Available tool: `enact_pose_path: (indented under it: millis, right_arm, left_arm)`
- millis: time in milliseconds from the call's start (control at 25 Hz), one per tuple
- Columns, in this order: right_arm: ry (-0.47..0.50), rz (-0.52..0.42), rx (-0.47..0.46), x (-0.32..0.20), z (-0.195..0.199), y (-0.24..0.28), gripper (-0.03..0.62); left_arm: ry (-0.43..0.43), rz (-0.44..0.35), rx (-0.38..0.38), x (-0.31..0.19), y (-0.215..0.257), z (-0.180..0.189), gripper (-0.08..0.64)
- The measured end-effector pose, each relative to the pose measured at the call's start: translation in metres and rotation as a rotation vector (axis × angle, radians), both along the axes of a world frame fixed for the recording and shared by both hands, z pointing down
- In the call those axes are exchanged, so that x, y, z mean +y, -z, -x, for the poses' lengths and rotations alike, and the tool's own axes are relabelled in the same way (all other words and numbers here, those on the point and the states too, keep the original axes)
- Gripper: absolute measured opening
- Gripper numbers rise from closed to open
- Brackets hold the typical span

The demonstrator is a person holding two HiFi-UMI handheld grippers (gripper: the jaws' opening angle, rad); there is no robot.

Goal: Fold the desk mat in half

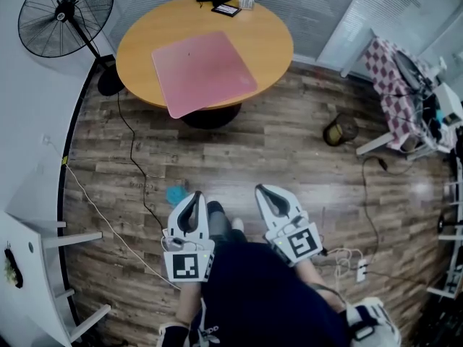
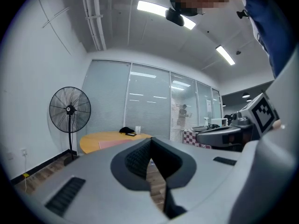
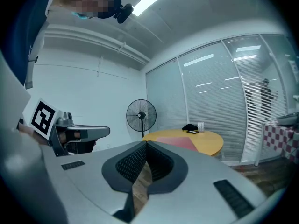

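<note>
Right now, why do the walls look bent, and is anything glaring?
Head view: a wide lens bows the floor around the round table. Left gripper view: ceiling light strip glares white, corners go black. Right gripper view: same bowing; glass partition reflects ceiling lights.

The head view looks steeply down, the round table (image 1: 141,42) far ahead. Both gripper views face almost level, from low, toward this same round table (image 2: 96,141) (image 3: 210,141) and fan (image 2: 70,110) (image 3: 141,115).
</note>
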State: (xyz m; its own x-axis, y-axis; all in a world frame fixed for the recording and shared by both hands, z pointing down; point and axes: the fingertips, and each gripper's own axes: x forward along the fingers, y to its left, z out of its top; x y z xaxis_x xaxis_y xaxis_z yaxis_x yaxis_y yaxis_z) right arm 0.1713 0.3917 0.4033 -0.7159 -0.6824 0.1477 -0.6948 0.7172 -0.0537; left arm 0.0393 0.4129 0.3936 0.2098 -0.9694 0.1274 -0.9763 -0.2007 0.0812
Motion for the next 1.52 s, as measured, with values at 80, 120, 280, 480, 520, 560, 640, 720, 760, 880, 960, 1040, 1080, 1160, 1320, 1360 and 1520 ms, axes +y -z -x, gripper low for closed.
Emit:
enact_pose_path:
  millis: [80,120,280,480,520,560,640,720,760,880,960,1040,1080,1160,1320,1360,1520]
  right_arm:
    - [0.001,0.008,0.000,-0.006,0.004,-0.001,0.003]
    - [0.002,0.013,0.002,-0.010,0.006,-0.002,0.003]
    - [-0.003,0.010,0.007,-0.035,0.023,-0.001,0.003]
    - [-0.012,0.020,-0.009,-0.078,0.053,0.004,0.003]
    - [-0.017,0.017,-0.014,-0.087,0.058,0.008,0.003]
    - [-0.023,0.014,-0.016,-0.095,0.063,0.010,0.003]
    - [-0.040,0.013,-0.014,-0.109,0.071,0.014,0.003]
    - [-0.060,0.018,-0.007,-0.122,0.075,0.014,0.003]
    - [-0.070,0.022,-0.004,-0.127,0.077,0.013,0.003]
    - [-0.083,0.022,0.009,-0.137,0.087,0.008,0.003]
    - [-0.090,0.021,0.009,-0.142,0.092,0.008,0.003]
    - [-0.096,0.025,0.005,-0.146,0.094,0.008,0.003]
    - [-0.096,0.025,0.007,-0.147,0.096,0.008,0.003]
    - [-0.093,0.021,0.009,-0.151,0.100,0.007,0.003]
    - [-0.097,0.008,0.003,-0.163,0.105,0.010,0.003]
    - [-0.098,0.005,0.007,-0.165,0.105,0.010,0.003]
    - [-0.104,0.012,0.006,-0.180,0.104,0.008,0.003]
  left_arm:
    - [0.006,-0.001,0.009,-0.008,0.000,0.006,0.003]
    - [0.007,-0.002,0.013,-0.013,0.000,0.009,0.003]
    - [-0.001,-0.008,0.027,-0.042,0.001,0.028,0.003]
    - [-0.028,-0.013,0.027,-0.089,0.007,0.058,0.003]
    - [-0.036,-0.012,0.024,-0.098,0.009,0.063,0.003]
    - [-0.045,-0.013,0.021,-0.107,0.011,0.068,0.003]
    - [-0.063,-0.021,0.015,-0.124,0.015,0.077,0.003]
    - [-0.077,-0.024,0.014,-0.137,0.017,0.085,0.003]
    - [-0.082,-0.022,0.016,-0.143,0.017,0.088,0.003]
    - [-0.093,-0.016,0.023,-0.156,0.013,0.099,0.002]
    - [-0.098,-0.011,0.027,-0.162,0.011,0.103,0.003]
    - [-0.101,-0.012,0.024,-0.166,0.010,0.106,0.003]
    - [-0.101,-0.014,0.023,-0.168,0.010,0.108,0.003]
    - [-0.097,-0.010,0.025,-0.169,0.007,0.113,0.003]
    - [-0.083,0.009,0.028,-0.177,0.003,0.122,0.003]
    - [-0.082,0.006,0.024,-0.179,0.003,0.124,0.003]
    - [-0.074,0.001,0.021,-0.193,0.004,0.128,0.003]
